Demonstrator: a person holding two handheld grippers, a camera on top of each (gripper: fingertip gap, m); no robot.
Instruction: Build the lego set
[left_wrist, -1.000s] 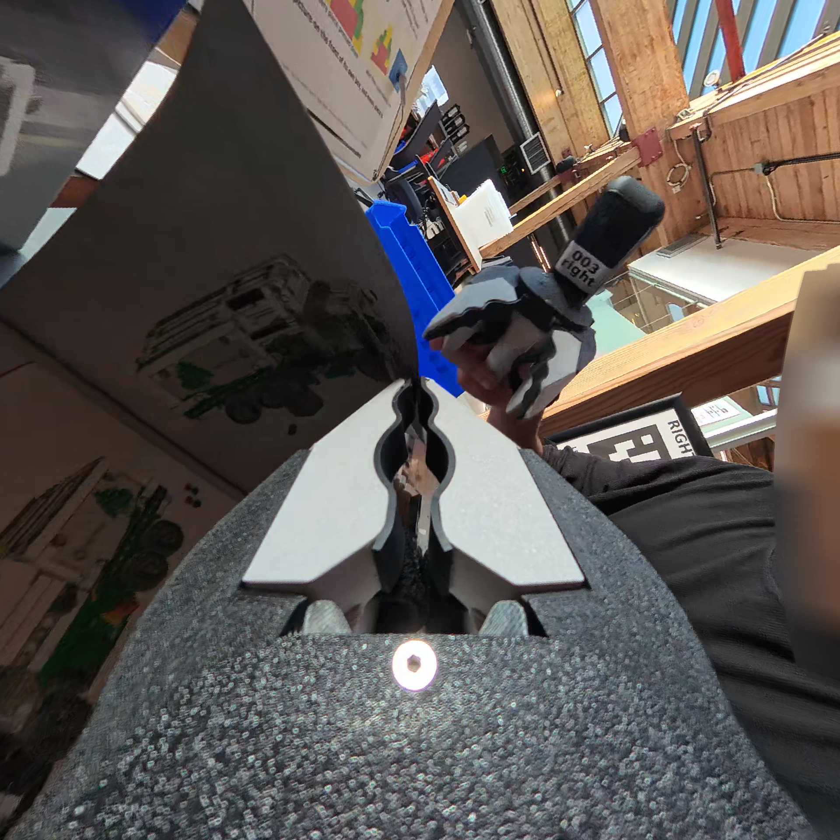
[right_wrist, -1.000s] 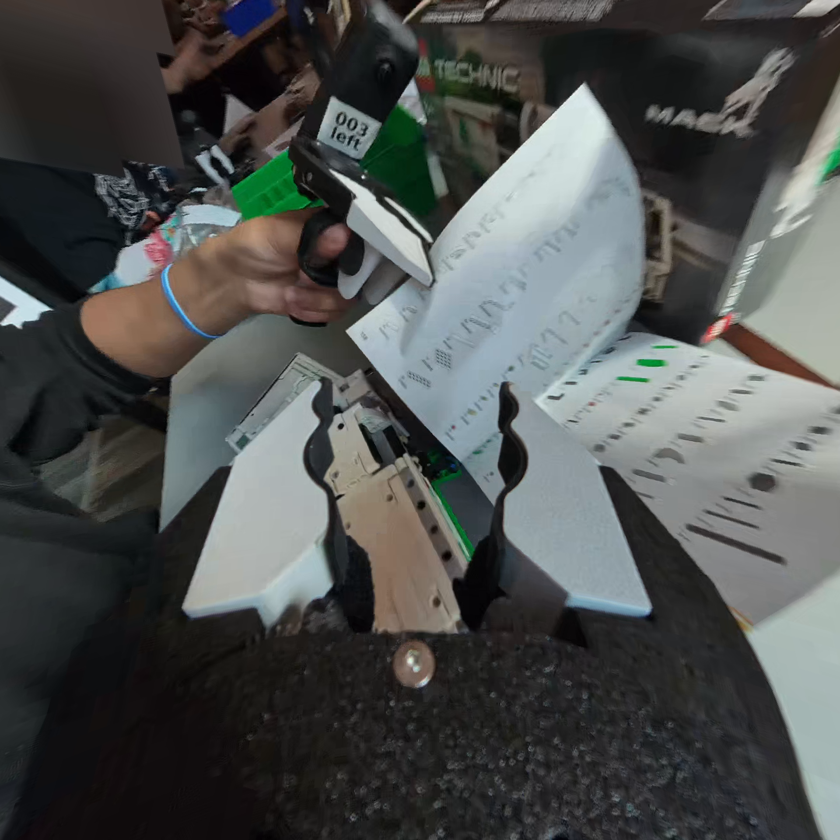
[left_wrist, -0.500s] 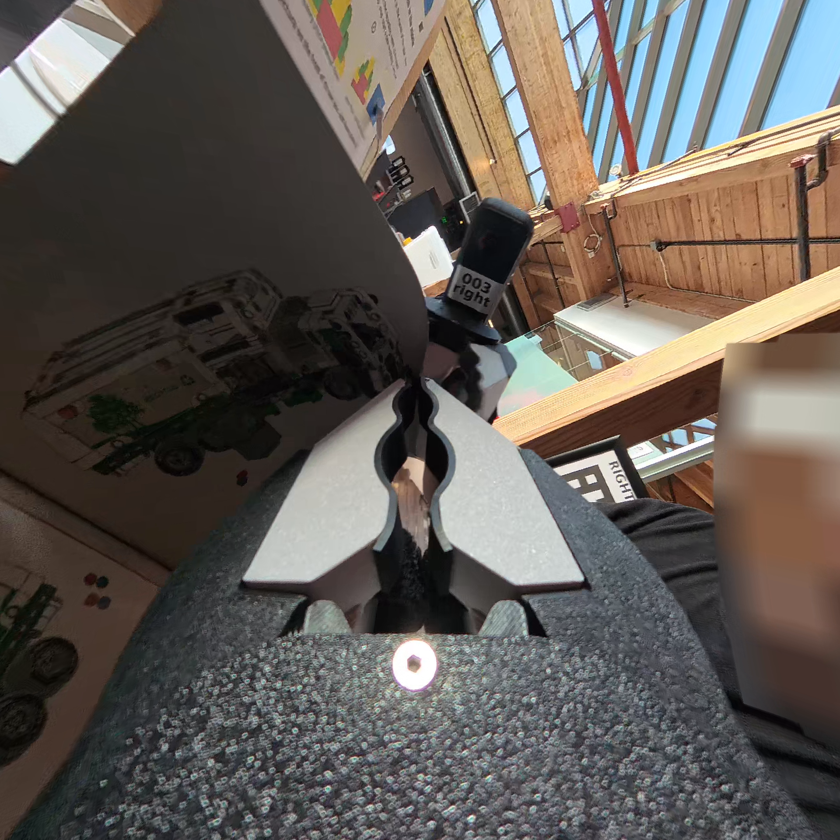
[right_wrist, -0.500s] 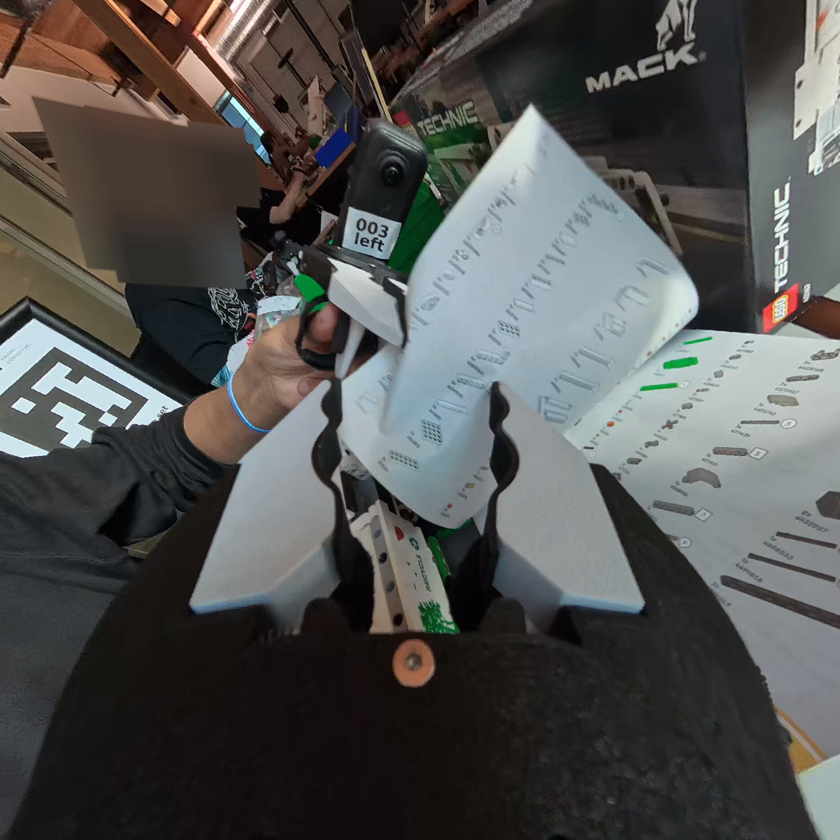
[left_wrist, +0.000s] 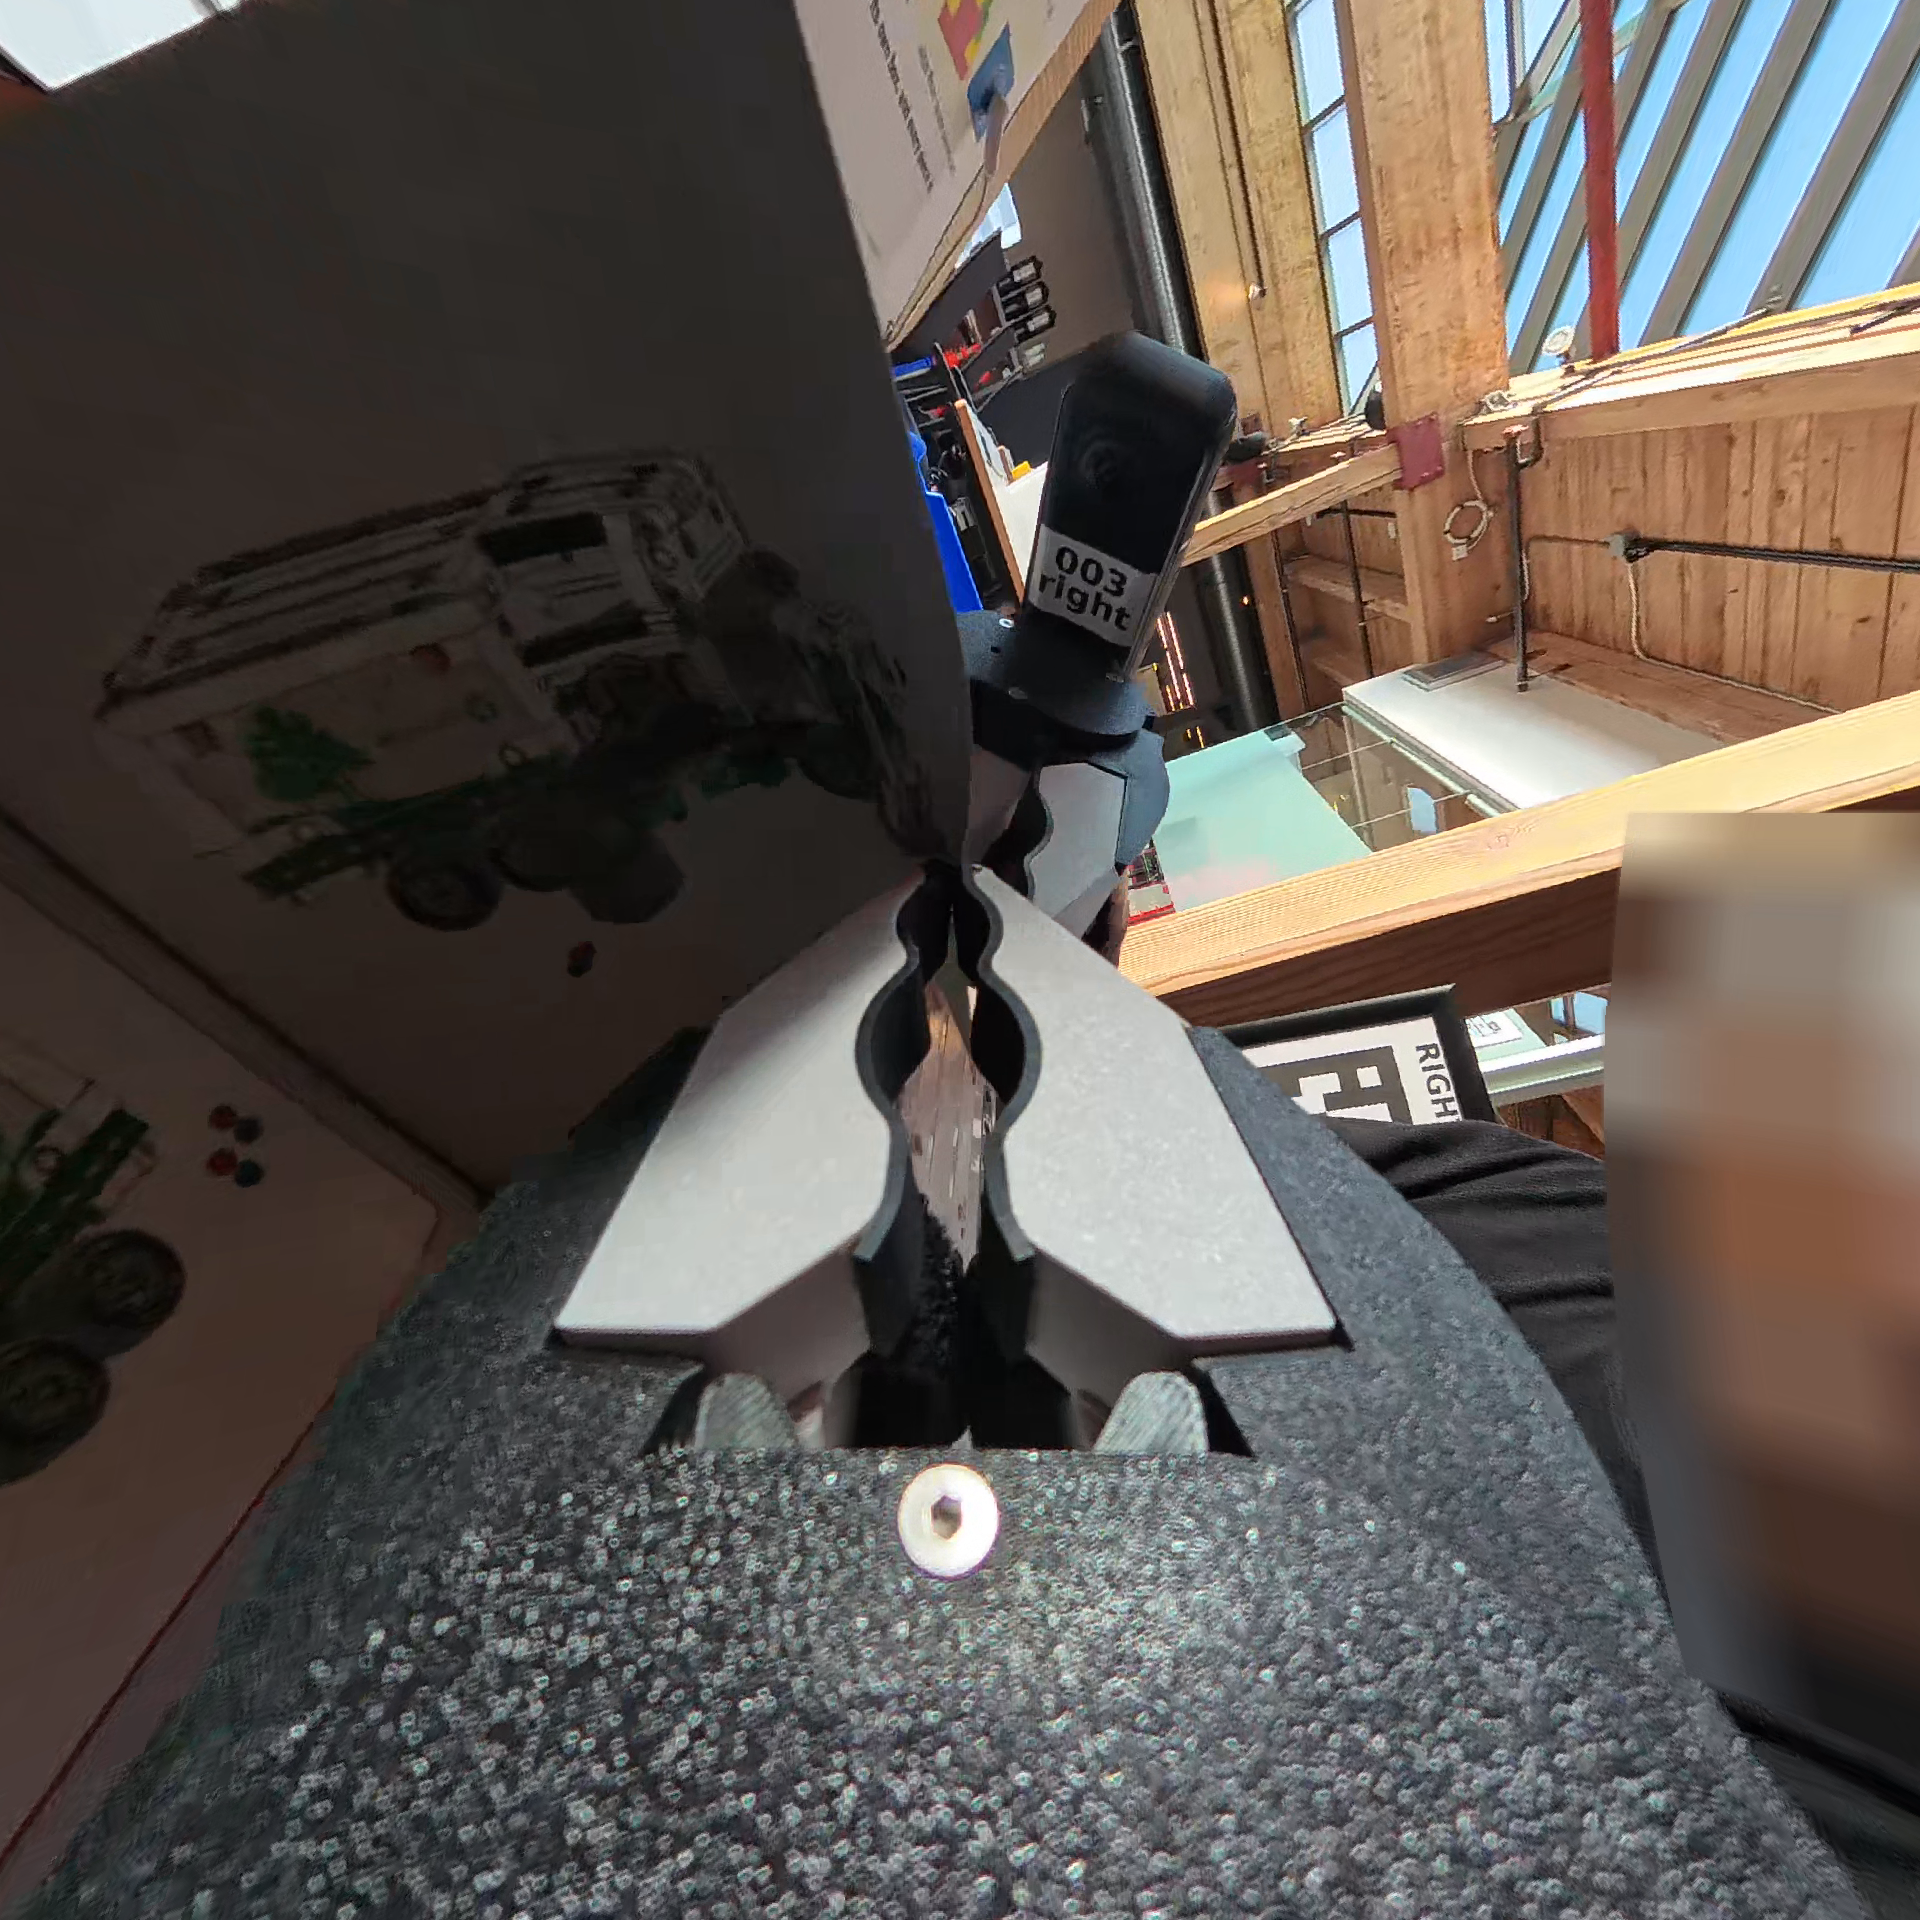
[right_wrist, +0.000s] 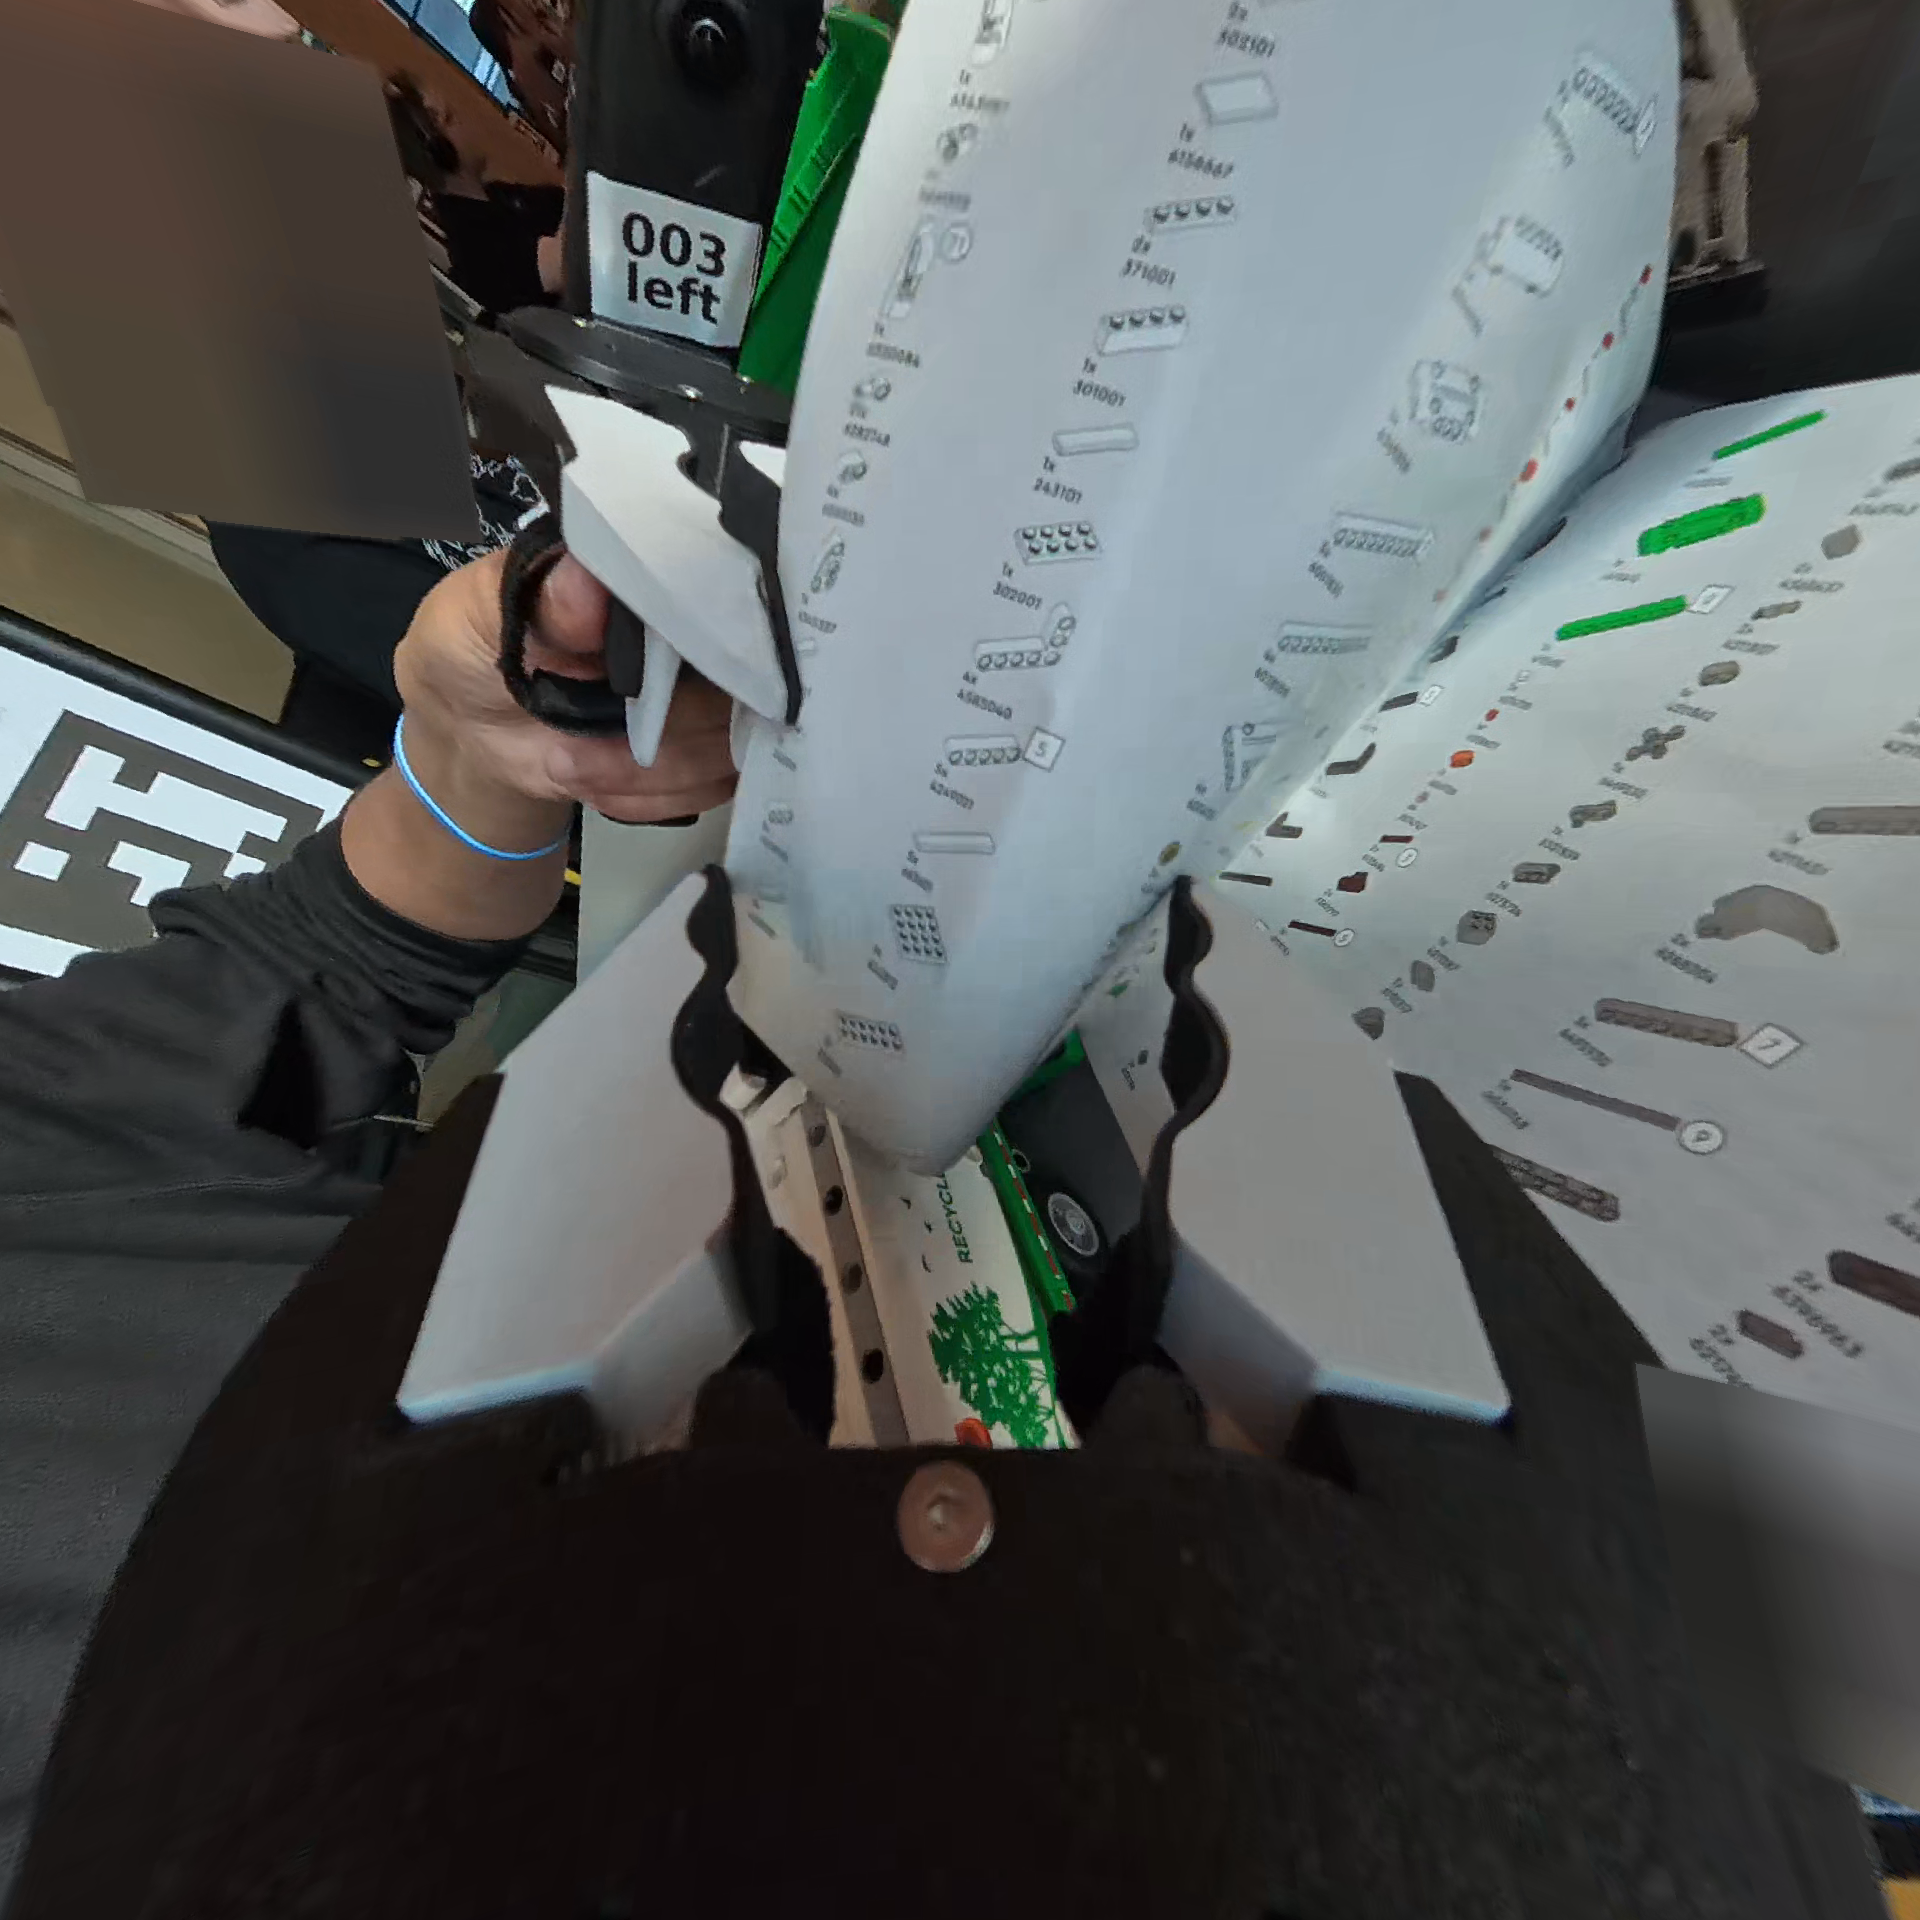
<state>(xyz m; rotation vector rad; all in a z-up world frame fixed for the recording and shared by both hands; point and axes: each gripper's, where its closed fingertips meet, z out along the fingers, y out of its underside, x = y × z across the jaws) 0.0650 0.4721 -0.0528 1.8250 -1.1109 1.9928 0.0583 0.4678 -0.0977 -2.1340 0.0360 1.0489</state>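
Left wrist view: the left gripper (left_wrist: 951, 894) has its fingers pressed nearly together, pinching the lower edge of the instruction booklet page (left_wrist: 447, 540) that bears a truck drawing. In the right wrist view, the right gripper (right_wrist: 945, 914) has its fingers spread wide around the curled page (right_wrist: 1195, 499) of parts, above the printed truck (right_wrist: 966, 1299).

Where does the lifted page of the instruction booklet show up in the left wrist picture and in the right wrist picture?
Left wrist view: the lifted page fills the upper left, its truck drawing facing the camera and its edge pinched in the left gripper.
Right wrist view: the same page curls up through the centre top, showing a parts list.
Shared landmark: the left gripper gripping that page's edge.
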